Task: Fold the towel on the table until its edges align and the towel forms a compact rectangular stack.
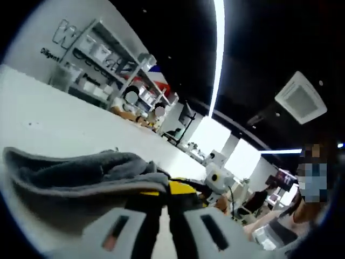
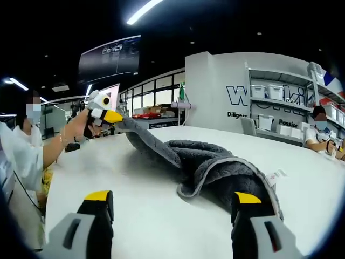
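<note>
My left claw (image 2: 108, 115) is clamped on the grey towel (image 2: 205, 162) corner, lifted off the white counter (image 2: 140, 216) at 10 o'clock to carry it over. My right claw (image 2: 172, 208) is wide open, holding nothing, straddling the bunched end at 5 o'clock.

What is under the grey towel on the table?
The grey towel lies bunched on the white table, one corner lifted by the left gripper. Bare tabletop shows around it; anything beneath the folds is hidden.
</note>
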The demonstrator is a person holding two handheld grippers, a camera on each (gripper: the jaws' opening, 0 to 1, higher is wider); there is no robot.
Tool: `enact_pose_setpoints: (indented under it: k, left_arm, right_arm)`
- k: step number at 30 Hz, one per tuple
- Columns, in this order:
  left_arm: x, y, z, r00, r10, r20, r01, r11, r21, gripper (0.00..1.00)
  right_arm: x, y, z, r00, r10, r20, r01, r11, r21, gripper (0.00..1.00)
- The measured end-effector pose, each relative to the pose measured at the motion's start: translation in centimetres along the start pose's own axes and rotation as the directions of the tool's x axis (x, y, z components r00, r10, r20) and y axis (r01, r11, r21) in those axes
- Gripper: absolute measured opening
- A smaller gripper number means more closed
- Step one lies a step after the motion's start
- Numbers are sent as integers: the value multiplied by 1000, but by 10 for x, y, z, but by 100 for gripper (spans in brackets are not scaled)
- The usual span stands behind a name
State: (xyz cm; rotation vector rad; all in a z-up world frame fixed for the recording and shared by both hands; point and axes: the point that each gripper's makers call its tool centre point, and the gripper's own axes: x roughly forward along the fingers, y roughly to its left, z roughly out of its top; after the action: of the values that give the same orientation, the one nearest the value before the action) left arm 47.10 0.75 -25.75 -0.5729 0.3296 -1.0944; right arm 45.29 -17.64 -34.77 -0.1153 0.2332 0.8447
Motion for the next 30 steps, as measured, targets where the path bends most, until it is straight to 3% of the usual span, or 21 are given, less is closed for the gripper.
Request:
enact_pose_setpoints:
  k: [3, 6, 12, 16, 17, 24, 30]
  left_arm:
    - [-4, 1, 19, 998, -3, 63, 5, 1000, -29, 4]
    - [-12, -3, 43, 988, -41, 146, 54, 995, -82, 4]
    - [-28, -4, 65, 984, -8, 177, 14, 999, -31, 4]
    - [-31, -5, 68, 983, -5, 183, 10, 1000, -25, 4]
    - [-42, -8, 80, 978, 6, 208, -6, 1000, 0, 4]
    - [-73, 0, 102, 961, 73, 266, -88, 995, 42, 4]
    - [-106, 13, 117, 936, 174, 306, -213, 972, 101, 4]
  right_arm:
    - [0, 0, 0, 1000, 1, -1, -1, 1000, -1, 95]
    - [-1, 0, 0, 1000, -1, 3, 1, 1000, 1, 95]
    - [-1, 0, 0, 1000, 1, 3, -1, 1000, -2, 94]
    - [-1, 1, 0, 1000, 2, 2, -2, 1000, -2, 94]
    - [-1, 0, 0, 1000, 3, 2, -3, 1000, -4, 94]
    - [-1, 0, 0, 1000, 0, 2, 0, 1000, -2, 94]
    - [-1, -1, 0, 1000, -2, 2, 2, 1000, -3, 94]
